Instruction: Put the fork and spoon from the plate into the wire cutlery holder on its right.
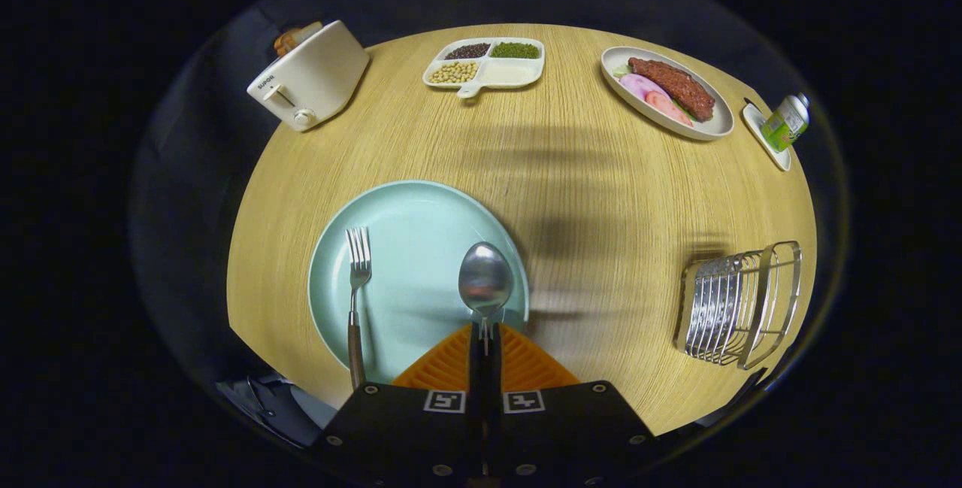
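A pale blue plate (pixel 409 247) lies on the round wooden table just ahead of my fingers. My gripper (pixel 485 331) is shut on the spoon (pixel 485 281) at its handle; the shiny bowl sticks out forward over the plate's right side. The fork (pixel 356 292) rests on the plate's left part, tines pointing away, its brown handle reaching past the near rim. The wire cutlery holder (pixel 740 304) stands to the right of the plate, near the table's right edge.
A white toaster (pixel 310 78) with bread sits at the far left. A divided white dish of beans (pixel 485 63) is at the far middle. An oval plate with meat (pixel 667 91) and a small green bottle on a saucer (pixel 785 123) are far right.
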Available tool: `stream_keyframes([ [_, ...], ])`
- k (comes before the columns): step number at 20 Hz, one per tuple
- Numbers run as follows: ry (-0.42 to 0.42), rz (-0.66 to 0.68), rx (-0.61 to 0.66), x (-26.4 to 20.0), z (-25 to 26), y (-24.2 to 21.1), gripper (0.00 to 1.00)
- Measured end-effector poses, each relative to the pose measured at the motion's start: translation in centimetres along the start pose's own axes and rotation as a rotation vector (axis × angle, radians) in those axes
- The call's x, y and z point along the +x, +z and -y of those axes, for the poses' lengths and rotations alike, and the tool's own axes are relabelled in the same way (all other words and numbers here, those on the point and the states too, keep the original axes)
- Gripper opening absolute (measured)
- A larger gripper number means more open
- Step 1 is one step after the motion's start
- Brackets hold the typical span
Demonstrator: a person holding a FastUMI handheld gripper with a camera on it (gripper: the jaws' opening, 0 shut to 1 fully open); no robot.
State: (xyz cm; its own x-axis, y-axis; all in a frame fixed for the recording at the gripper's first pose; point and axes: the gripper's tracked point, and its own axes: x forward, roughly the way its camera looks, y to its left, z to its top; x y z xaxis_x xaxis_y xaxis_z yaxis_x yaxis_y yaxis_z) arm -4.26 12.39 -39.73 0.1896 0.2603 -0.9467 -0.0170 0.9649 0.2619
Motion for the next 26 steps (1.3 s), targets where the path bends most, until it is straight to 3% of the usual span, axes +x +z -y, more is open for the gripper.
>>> stream_keyframes([
  [8, 0.007, -0.074, -0.064, 0.4, -0.5, -0.5, 0.03],
  [11, 0.056, -0.056, -0.049, -0.2, -2.0, -0.2, 0.01],
  [20, 0.112, 0.061, -0.007, -2.5, -2.4, 1.6, 0.01],
  [26, 0.109, 0.204, 0.036, -7.5, -0.1, 3.6, 0.01],
])
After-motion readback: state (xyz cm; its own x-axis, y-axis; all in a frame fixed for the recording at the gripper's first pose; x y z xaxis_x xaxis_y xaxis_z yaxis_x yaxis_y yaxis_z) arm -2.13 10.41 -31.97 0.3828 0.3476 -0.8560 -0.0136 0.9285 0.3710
